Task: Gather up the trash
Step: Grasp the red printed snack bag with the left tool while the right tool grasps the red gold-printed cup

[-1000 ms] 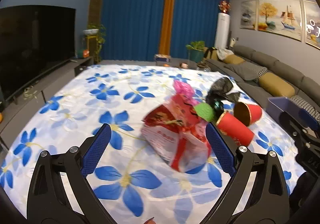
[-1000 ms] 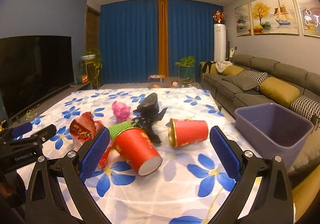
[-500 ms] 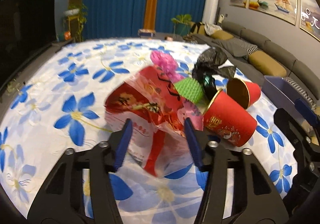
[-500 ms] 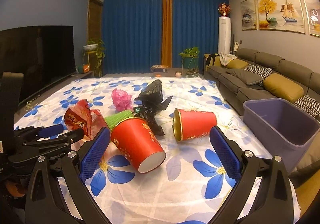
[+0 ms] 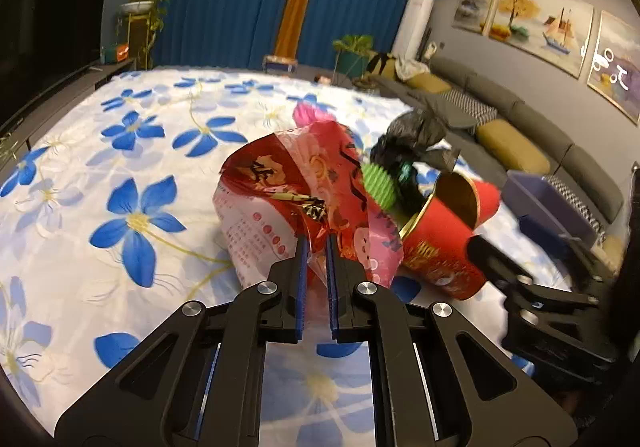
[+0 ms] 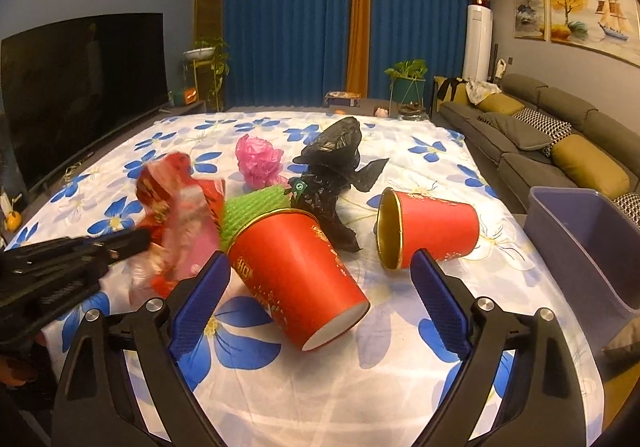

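My left gripper (image 5: 317, 243) is shut on a crumpled red plastic bag (image 5: 288, 191), pinching its near edge; the bag also shows in the right wrist view (image 6: 180, 215). My right gripper (image 6: 320, 275) is open and empty, its jaws on either side of a red paper cup (image 6: 296, 275) lying on its side. A second red cup (image 6: 428, 227) lies to the right. A green mesh piece (image 6: 256, 211), a pink bag (image 6: 258, 161) and a black bag (image 6: 332, 175) lie behind them on the flowered cloth.
A purple bin (image 6: 588, 239) stands at the table's right edge, also visible in the left wrist view (image 5: 548, 203). A grey sofa (image 6: 560, 139) runs along the right. A television (image 6: 80, 87) stands to the left. The flowered tablecloth (image 5: 120, 167) covers the table.
My left gripper has moved forward and closed on the red plastic bag. My right gripper has moved closer to the near red cup and stayed open.
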### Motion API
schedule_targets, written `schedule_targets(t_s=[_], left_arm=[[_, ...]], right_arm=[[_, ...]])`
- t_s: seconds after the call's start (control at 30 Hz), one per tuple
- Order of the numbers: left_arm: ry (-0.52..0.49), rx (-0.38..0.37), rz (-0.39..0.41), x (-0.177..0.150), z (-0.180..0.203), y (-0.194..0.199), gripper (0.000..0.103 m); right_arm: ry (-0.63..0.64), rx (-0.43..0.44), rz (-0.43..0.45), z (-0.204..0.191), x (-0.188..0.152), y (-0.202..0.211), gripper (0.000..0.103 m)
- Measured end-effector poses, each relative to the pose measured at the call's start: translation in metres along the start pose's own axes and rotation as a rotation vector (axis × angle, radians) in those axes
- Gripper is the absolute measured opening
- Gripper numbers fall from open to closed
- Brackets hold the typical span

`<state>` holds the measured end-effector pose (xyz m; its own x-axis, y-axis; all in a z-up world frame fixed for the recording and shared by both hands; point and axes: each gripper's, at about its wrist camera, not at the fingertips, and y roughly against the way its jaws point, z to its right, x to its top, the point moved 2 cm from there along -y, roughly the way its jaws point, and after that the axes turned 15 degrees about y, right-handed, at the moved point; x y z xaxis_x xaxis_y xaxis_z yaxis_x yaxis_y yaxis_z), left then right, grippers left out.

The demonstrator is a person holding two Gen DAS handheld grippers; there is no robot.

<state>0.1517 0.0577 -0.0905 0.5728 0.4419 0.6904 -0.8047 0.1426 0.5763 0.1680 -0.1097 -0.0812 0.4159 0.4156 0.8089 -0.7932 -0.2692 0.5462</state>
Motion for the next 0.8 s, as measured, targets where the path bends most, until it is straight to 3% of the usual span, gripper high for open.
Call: schedule_targets(t_s=[0.07, 0.23, 0.53, 0.8], left_arm=[[0.008, -0.01, 0.034, 0.005, -0.003, 0.014, 0.008], [0.026, -0.013, 0.094, 0.015, -0.01, 0.037, 0.008], [0.046, -0.035, 0.091, 0.019, -0.016, 0.04, 0.008], [0.055, -0.033, 0.091, 0.02, -0.019, 0.042, 0.008]], right_arm=[[-0.001, 0.013, -0.018, 0.001, -0.001, -0.006, 0.077], [0.002, 0.075, -0.076, -0.002, -0.003, -0.025, 0.077], [0.022, 0.153, -0.16, -0.009, -0.004, -0.052, 0.077], [0.039, 0.164, -0.156, -0.014, -0.005, -0.05, 0.065]])
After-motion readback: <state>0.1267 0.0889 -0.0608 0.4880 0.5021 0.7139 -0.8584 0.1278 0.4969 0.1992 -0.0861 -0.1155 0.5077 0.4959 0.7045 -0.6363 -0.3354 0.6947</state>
